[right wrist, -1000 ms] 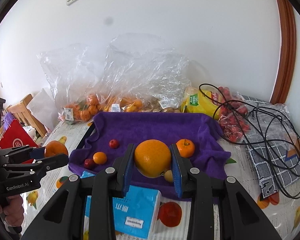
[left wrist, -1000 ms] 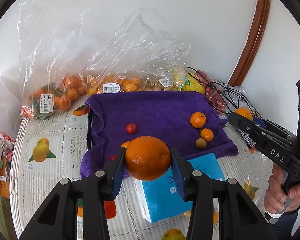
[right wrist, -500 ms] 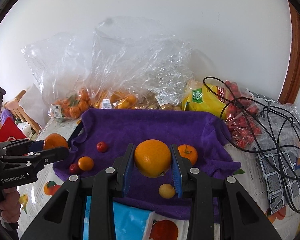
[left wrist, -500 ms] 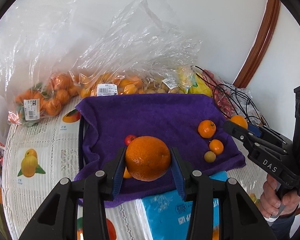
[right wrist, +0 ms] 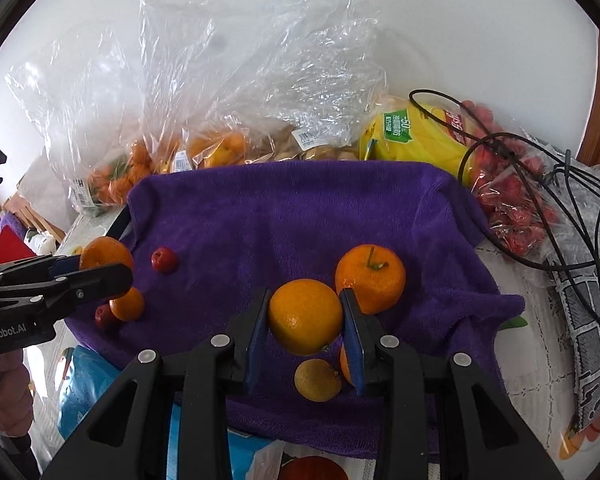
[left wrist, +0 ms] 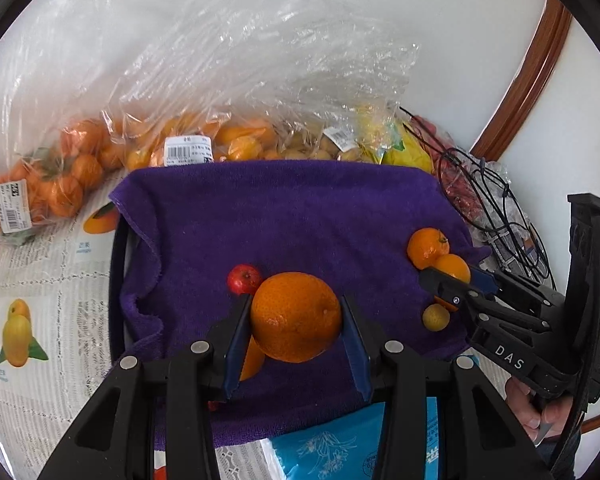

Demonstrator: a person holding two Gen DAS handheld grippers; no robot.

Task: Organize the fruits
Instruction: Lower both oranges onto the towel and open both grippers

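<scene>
My left gripper (left wrist: 296, 334) is shut on a large orange (left wrist: 296, 316) above the near left part of the purple towel (left wrist: 292, 208). My right gripper (right wrist: 306, 330) is shut on another orange (right wrist: 305, 315) above the towel's near right part. On the towel lie a stemmed mandarin (right wrist: 370, 278), a small yellow fruit (right wrist: 317, 379), a small red fruit (right wrist: 165, 259), a small orange (right wrist: 127, 304) and a dark red fruit (right wrist: 104, 316). The right gripper with its orange (left wrist: 452, 268) shows at the right of the left wrist view. The left gripper with its orange (right wrist: 106, 254) shows at the left of the right wrist view.
Clear plastic bags of mandarins (left wrist: 60, 176) and yellow fruit (left wrist: 240, 140) stand behind the towel. A yellow bag (right wrist: 424, 136), a bag of red fruit (right wrist: 512, 200) and black cables (right wrist: 572, 200) lie at the right. A blue tissue pack (left wrist: 340, 448) lies at the towel's near edge.
Both grippers have moved forward over the towel, each still holding its orange. The towel and its fruit now look closer and larger in both views.
</scene>
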